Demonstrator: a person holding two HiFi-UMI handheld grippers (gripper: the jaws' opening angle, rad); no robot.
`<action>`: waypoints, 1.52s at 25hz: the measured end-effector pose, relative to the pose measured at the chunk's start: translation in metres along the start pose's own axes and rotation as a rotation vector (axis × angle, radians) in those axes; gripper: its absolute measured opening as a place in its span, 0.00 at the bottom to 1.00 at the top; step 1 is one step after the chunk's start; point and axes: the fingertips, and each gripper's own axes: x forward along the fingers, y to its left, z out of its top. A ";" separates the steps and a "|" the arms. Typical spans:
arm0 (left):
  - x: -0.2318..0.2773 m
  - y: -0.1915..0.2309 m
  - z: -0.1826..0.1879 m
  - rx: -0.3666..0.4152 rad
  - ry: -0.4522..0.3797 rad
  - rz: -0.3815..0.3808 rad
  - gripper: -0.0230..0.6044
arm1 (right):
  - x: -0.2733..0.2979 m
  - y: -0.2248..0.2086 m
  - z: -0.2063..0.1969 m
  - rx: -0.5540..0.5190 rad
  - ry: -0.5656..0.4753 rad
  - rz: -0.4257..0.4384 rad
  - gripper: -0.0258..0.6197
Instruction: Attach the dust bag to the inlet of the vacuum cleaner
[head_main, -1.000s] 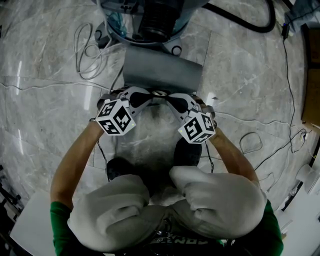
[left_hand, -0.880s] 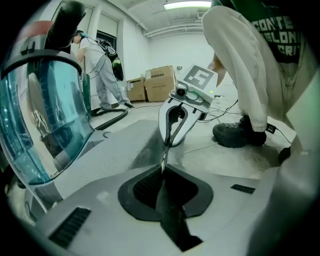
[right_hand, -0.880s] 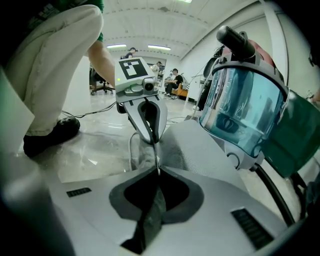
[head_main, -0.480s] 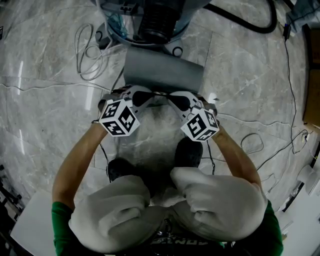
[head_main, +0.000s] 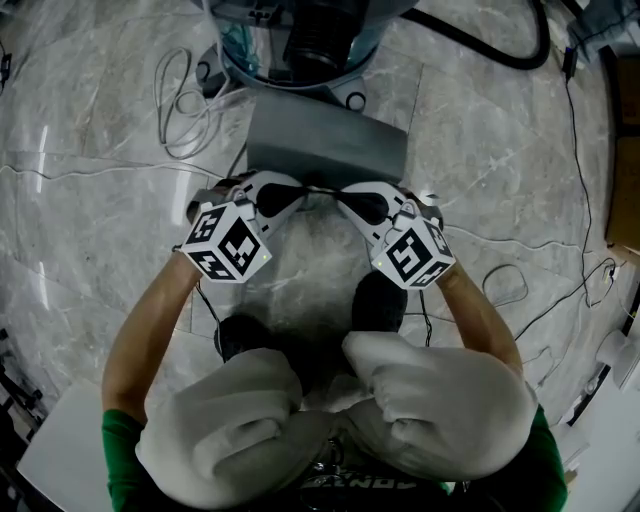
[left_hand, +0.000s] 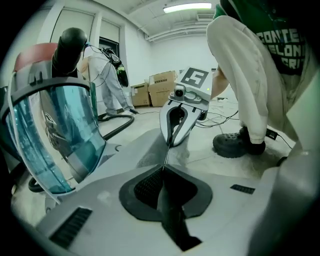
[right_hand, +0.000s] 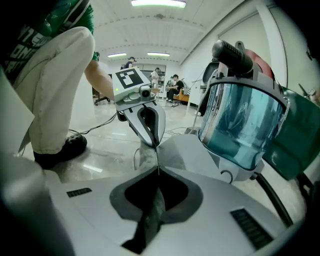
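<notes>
A flat grey dust bag (head_main: 325, 145) lies on the marble floor just below the vacuum cleaner (head_main: 315, 35), which has a blue see-through tank (left_hand: 55, 135). Both grippers pinch the bag's near edge side by side. My left gripper (head_main: 303, 192) is shut on the thin edge, which runs straight out of its jaws (left_hand: 163, 172) toward the right gripper (left_hand: 175, 135). My right gripper (head_main: 341, 192) is shut on the same edge (right_hand: 158, 172), with the left gripper (right_hand: 147, 127) facing it. The bag (right_hand: 187, 150) hangs from that edge down toward the vacuum (right_hand: 245, 120).
A white cable coil (head_main: 180, 100) lies left of the vacuum and a black hose (head_main: 500, 45) curves at the upper right. Thin wires (head_main: 500, 285) trail on the right. My shoes (head_main: 378, 300) stand close behind the grippers. Another person (left_hand: 107, 75) and boxes (left_hand: 160, 87) are far off.
Both grippers have risen together with the bag's near edge pinched in them; their marker cubes look bigger and stand a little farther apart.
</notes>
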 end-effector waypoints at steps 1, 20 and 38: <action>-0.005 0.001 0.004 0.003 -0.006 0.000 0.06 | -0.003 -0.001 0.005 -0.005 -0.003 0.000 0.06; -0.122 0.018 0.115 0.081 -0.068 0.097 0.05 | -0.094 -0.016 0.144 -0.129 -0.148 -0.021 0.06; -0.176 0.101 0.174 0.166 -0.068 0.188 0.05 | -0.115 -0.087 0.219 -0.165 -0.227 -0.122 0.06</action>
